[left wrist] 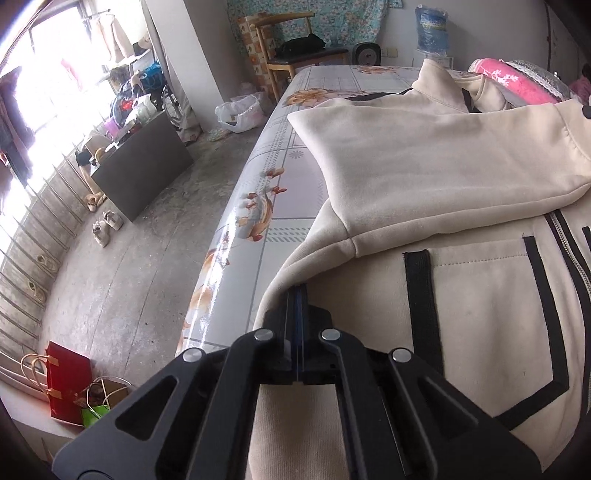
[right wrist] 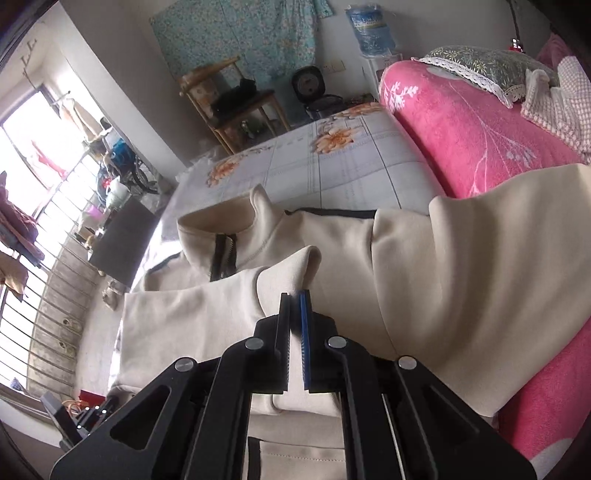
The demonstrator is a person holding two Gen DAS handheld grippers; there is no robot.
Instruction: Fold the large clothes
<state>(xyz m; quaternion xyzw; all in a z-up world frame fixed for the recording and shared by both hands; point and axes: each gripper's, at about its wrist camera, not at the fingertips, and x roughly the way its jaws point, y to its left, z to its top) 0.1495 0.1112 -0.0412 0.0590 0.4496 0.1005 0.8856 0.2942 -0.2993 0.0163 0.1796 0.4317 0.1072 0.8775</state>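
jacket (left wrist: pixel 461 166) hem cut off, window (left wrist: pixel 44 74) glare-blown

A flowered sheet (left wrist: pixel 295 110) covers the bed. Beyond its far end, at twelve o'clock, a wooden chair (left wrist: pixel 291 44) stands before a teal floral cloth (left wrist: pixel 332 18). A water bottle (left wrist: pixel 430 33) is at one o'clock. A pink blanket (right wrist: pixel 461 125) lies at two o'clock in the right view. On the floor at nine o'clock sit shoes (left wrist: pixel 107 227), at seven a red bag (left wrist: pixel 68 382).
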